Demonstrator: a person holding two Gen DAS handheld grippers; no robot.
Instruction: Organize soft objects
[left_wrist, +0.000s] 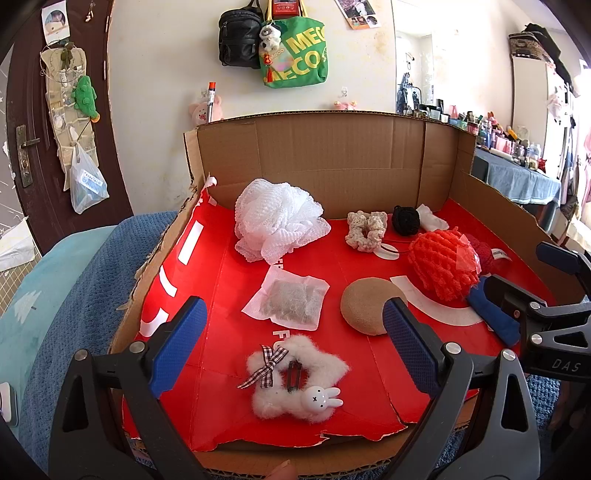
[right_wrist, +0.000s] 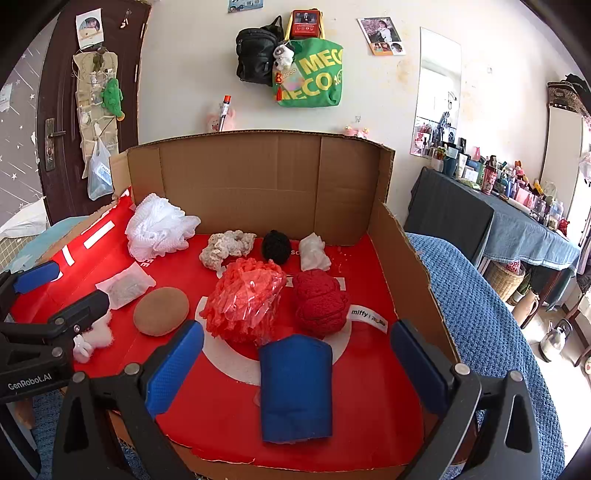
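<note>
Right claw (right_wrist: 297, 363) open over blue pouch (right_wrist: 295, 391), long axis fore-aft.

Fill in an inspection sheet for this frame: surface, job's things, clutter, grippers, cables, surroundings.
Surface: cardboard tray with red floor, on a blue blanket.
Job's things: white mesh puff, cream scrunchie, black ball, orange yarn bundle, red yarn ball, blue cloth, tan pad, sachet, furry star clip.
Clutter: nothing seen.
Grippers: left gripper and right gripper, jaws apart, empty.
Cables: nothing seen.
Surroundings: green bag, black bag, door, crowded side table.
</note>
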